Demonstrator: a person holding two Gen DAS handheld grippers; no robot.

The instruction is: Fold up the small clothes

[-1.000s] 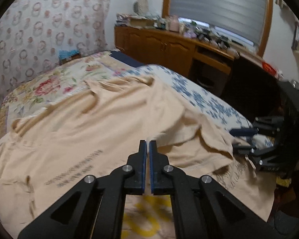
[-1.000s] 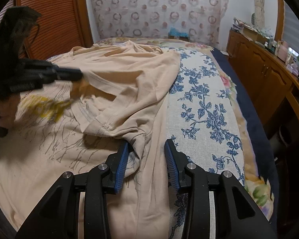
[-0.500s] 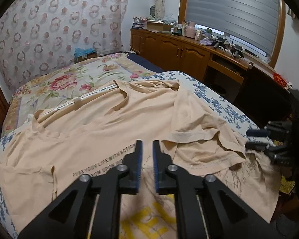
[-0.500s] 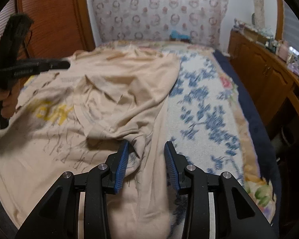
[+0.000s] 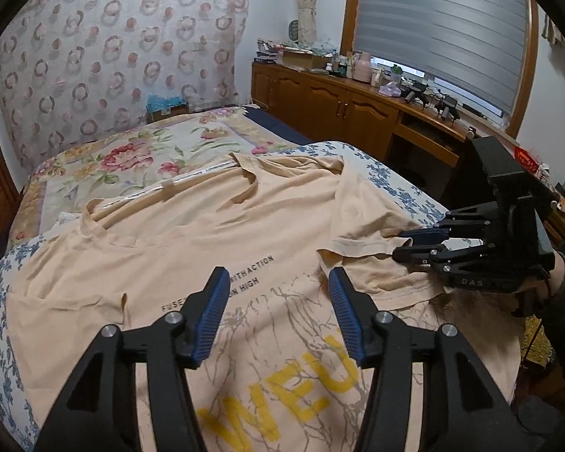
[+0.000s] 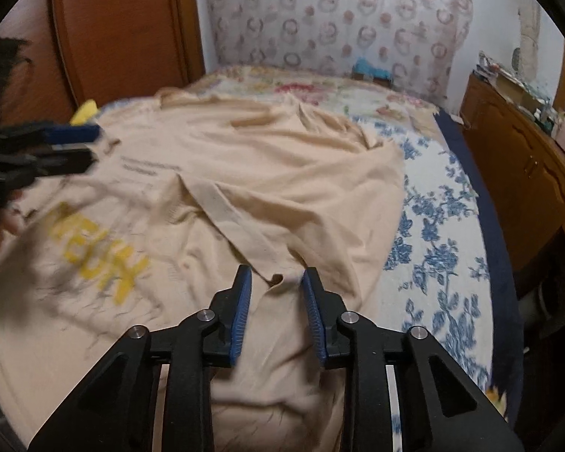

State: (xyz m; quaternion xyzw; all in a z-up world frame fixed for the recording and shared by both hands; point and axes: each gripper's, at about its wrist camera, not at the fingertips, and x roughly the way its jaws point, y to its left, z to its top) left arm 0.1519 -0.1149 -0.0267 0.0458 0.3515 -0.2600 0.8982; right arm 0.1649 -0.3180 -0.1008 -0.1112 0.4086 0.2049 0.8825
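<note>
Left wrist view: we hold the left gripper (image 5: 278, 310) above the printed front of the beige T-shirt (image 5: 214, 241), its jaws opening with nothing clamped between the blue pads (image 5: 211, 320). We see the T-shirt spread across the bed (image 5: 132, 150), its right sleeve (image 5: 361, 233) folded inward over the chest. We hold the right gripper (image 6: 277, 312) over the sleeve hem, jaws closing, with cloth between the fingers; blur in the right wrist view leaves us unsure whether the pads already press it. A wooden cabinet (image 5: 331, 105) stands beside the bed.
</note>
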